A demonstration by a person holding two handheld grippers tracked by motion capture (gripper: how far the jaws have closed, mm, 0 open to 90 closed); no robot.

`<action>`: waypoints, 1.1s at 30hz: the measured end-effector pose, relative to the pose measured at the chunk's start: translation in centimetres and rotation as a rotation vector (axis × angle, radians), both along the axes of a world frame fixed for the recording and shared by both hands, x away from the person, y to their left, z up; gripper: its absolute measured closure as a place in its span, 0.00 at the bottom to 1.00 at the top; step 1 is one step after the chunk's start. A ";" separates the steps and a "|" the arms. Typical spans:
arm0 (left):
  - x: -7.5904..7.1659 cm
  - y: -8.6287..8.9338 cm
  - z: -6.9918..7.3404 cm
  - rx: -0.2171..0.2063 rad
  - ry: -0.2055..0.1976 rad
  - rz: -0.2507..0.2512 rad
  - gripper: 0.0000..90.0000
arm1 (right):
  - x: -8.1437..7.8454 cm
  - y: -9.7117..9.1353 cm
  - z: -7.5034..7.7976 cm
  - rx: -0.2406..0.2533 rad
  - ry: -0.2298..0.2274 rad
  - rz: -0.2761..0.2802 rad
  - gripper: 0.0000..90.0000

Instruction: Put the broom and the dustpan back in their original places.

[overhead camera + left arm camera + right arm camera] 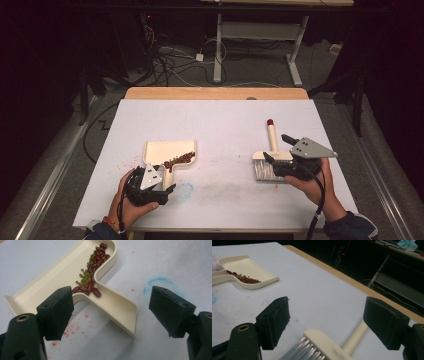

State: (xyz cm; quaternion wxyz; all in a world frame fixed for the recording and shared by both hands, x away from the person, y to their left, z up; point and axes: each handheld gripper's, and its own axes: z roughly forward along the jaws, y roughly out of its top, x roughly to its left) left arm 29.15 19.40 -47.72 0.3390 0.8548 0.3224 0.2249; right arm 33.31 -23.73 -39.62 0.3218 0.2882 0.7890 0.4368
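Cream dustpan (62,272) x1, brush (270,157) x1 — beans (93,271) w/in pan.

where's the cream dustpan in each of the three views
High view: dustpan left of centre, just beyond the left gripper.
Left gripper view: dustpan upper left, its handle running down between the jaws.
Right gripper view: dustpan far upper left.
Shared landmark: the beans inside it.

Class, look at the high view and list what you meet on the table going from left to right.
Left gripper → cream dustpan holding beans → blue smudge → brush → right gripper.
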 end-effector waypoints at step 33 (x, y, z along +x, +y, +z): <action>0.1 0.0 0.0 0.014 -0.011 -0.007 0.22 | -2.6 -2.5 -4.9 -0.037 0.040 0.018 0.23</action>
